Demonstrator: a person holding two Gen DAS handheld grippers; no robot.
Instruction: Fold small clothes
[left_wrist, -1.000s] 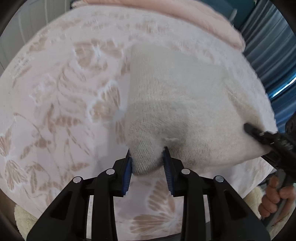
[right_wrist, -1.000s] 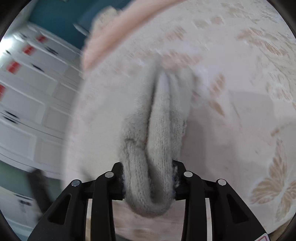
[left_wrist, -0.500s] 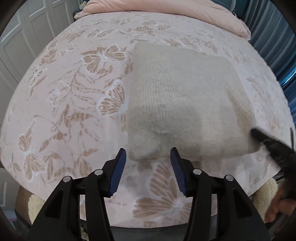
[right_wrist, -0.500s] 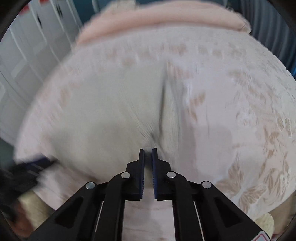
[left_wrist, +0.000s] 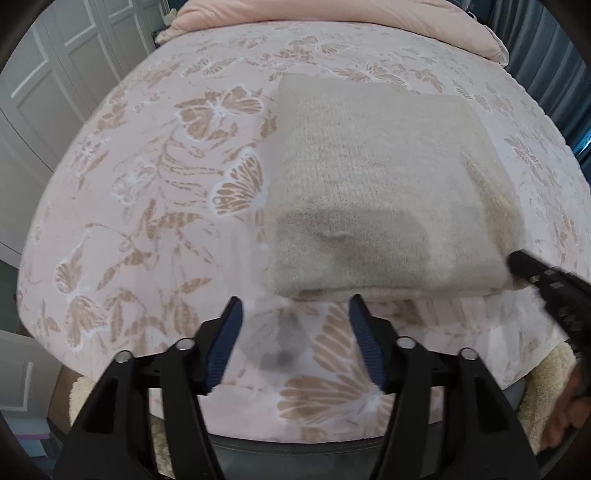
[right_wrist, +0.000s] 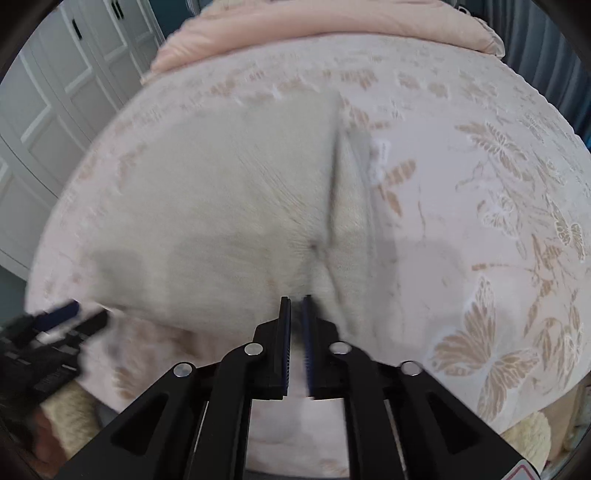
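Observation:
A folded beige knitted garment (left_wrist: 369, 184) lies flat on the pink butterfly-patterned bed cover (left_wrist: 147, 221). My left gripper (left_wrist: 295, 299) hovers just in front of its near left corner; its jaws are opening and nothing is between them. The right gripper (left_wrist: 546, 277) shows at the garment's near right corner. In the right wrist view the garment (right_wrist: 221, 221) has a raised fold along its right side. My right gripper (right_wrist: 295, 298) sits at its near edge, nearly shut, its jaws opening a crack with no cloth pinched. The left gripper (right_wrist: 62, 317) appears blurred at far left.
A pink duvet (left_wrist: 332, 11) is bunched at the head of the bed. White wardrobe doors (left_wrist: 55, 74) stand to the left, blue curtains (left_wrist: 554, 55) to the right. Cream fleece (left_wrist: 543, 380) and a person's hand (left_wrist: 565, 417) show below the bed's near edge.
Both grippers let go of the garment's near corners and drew back and up. The left jaws spread wider; the right jaws closed empty. The garment now lies flat and folded.

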